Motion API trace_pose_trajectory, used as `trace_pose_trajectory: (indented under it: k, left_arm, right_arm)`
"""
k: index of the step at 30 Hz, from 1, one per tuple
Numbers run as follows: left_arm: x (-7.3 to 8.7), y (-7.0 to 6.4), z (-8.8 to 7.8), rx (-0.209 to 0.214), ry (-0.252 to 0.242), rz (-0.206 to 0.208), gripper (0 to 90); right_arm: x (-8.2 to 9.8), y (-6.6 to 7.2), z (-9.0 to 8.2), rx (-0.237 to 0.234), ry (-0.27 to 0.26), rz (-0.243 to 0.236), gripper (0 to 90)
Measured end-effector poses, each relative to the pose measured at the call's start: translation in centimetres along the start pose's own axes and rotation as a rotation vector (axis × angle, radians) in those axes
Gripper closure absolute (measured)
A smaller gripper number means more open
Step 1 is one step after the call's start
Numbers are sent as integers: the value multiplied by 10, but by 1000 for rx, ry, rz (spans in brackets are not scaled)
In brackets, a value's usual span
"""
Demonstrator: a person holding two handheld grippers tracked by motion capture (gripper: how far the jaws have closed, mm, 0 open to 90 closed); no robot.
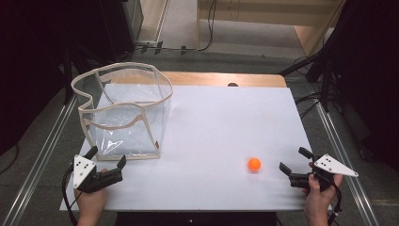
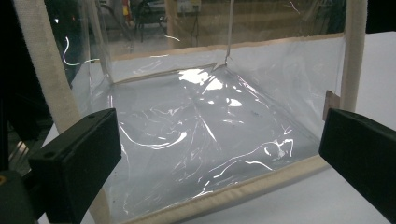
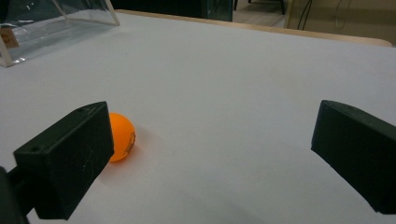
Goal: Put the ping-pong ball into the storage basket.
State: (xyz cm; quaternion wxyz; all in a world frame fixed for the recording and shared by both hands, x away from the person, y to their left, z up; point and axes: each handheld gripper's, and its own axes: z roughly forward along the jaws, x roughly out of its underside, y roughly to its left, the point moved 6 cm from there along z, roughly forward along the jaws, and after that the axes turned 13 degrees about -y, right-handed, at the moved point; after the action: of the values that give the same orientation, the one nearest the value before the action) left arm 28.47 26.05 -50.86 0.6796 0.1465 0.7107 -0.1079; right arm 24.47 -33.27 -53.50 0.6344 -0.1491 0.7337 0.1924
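A: Biggest first? White table [image 1: 207,141], wooden strip along its far edge.

B: Then the clear bag [image 1: 123,110], cream-trimmed, standing upright with its mouth open on the table's far-left part. Looks empty through the plastic in the left gripper view [image 2: 205,135].

A: Grippers?

B: Left gripper [image 1: 106,158] at the near-left edge, just in front of the bag's near bottom seam, jaws spread wide, nothing in them. Right gripper [image 1: 295,160] at the near-right, jaws also wide apart, nothing held.

A: Smallest?

B: Orange ball [image 1: 254,164], on the table, left of the right gripper, not touching. In the right gripper view the ball [image 3: 122,137] sits partly behind one jaw, outside the gap. Well apart from the bag.
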Motion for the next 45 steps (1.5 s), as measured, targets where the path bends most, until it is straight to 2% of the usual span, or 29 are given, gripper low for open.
trace_pose_trajectory:
  k: [6,7,10,18,24,32,37,43,45]
  left_arm:
    - [0,-1,0,-5,-1,4,0]
    - [0,-1,0,-6,0,4,0]
    - [1,-2,1,-5,7,17,0]
    - [2,-4,1,-6,15,35,0]
    - [3,-5,1,-5,16,43,0]
    - [3,-5,1,-2,17,46,0]
    - [3,-5,1,-1,17,46,0]
    - [3,-5,1,-2,18,49,0]
    - [3,-5,1,-1,18,50,0]
  right_arm:
    - [-6,8,-2,4,13,-49,0]
    - [-9,12,-1,-5,17,-70,0]
    - [-13,17,0,-10,33,-91,0]
    - [-22,22,5,-34,86,-66,0]
    - [-37,30,11,-66,110,-102,0]
    - [-45,36,19,-89,127,-94,0]
    - [-53,40,25,-108,141,-111,0]
    - [-58,46,35,-141,173,-123,0]
    - [-59,48,40,-158,204,-131,0]
